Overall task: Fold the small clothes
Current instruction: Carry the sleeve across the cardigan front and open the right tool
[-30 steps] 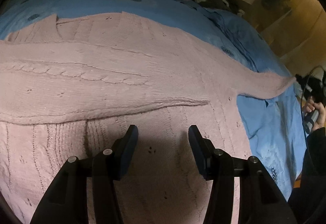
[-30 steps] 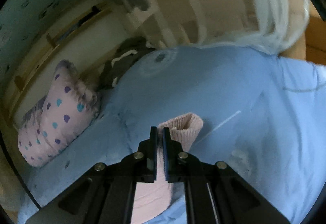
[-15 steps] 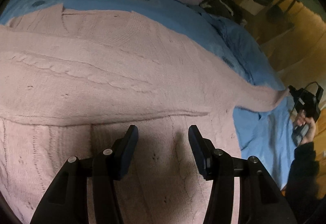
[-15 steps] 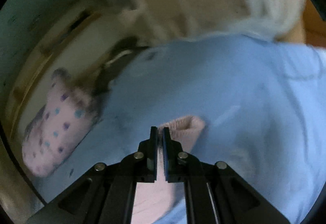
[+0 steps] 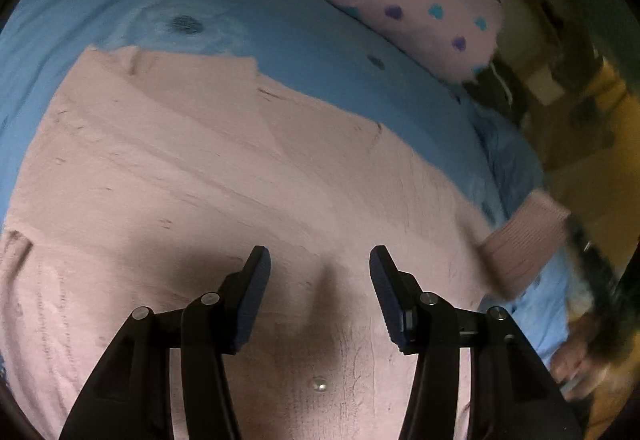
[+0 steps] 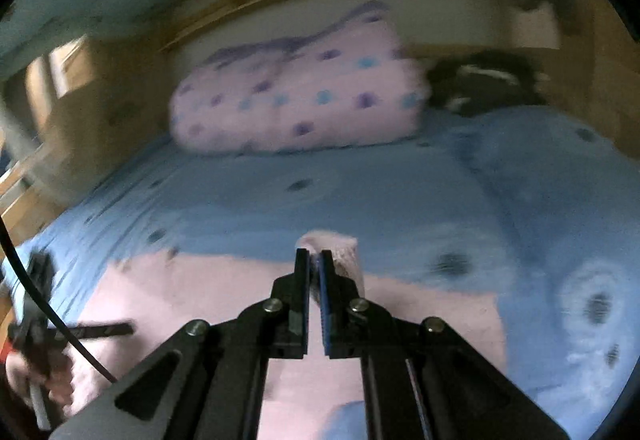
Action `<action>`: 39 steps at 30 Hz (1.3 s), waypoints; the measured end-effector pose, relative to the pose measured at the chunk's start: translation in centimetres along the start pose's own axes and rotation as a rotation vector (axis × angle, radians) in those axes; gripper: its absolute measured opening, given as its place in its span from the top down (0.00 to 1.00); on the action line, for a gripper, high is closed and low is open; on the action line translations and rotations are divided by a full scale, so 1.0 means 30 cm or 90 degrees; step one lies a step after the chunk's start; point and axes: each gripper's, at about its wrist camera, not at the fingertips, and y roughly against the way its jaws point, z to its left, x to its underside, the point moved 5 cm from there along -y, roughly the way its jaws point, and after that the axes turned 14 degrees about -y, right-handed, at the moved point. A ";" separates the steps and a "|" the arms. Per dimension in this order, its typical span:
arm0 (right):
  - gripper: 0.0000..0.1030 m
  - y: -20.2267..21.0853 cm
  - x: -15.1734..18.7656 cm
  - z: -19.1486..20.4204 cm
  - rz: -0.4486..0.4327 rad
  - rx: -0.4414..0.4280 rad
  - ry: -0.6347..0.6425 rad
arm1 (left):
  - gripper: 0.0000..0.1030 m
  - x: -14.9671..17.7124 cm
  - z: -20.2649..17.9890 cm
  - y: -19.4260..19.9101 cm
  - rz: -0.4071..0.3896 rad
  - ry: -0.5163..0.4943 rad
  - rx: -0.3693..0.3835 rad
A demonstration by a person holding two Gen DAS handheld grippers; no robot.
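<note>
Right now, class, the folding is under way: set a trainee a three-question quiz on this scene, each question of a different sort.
1. True or false: the left gripper is open above the pink sweater.
2. The right gripper is shut on: A) the pillow; B) the sleeve cuff; C) the blue sheet.
3. Fill in: the pillow is pink with purple and ____ spots.

Key: 1 true; 2 B; 3 blue.
</note>
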 end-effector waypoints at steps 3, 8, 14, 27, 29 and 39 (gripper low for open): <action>0.96 -0.087 0.074 0.191 0.032 -0.023 0.036 | 0.69 -0.046 0.058 -0.004 0.027 0.007 -0.011; 0.96 -0.200 0.230 0.438 0.071 -0.068 0.050 | 0.69 -0.050 0.204 0.002 0.034 0.141 0.034; 0.96 -0.285 0.350 0.607 0.103 -0.105 0.044 | 0.69 -0.016 0.368 0.087 -0.030 0.301 0.024; 0.96 -0.360 0.402 0.677 0.129 -0.097 0.051 | 0.69 -0.038 0.339 0.097 -0.040 0.288 0.076; 0.96 -0.381 0.419 0.677 0.147 -0.101 0.041 | 0.69 -0.033 0.355 0.091 -0.037 0.303 0.067; 0.49 -0.368 0.449 0.565 0.266 -0.162 0.046 | 0.69 -0.035 0.294 0.040 0.011 0.236 0.061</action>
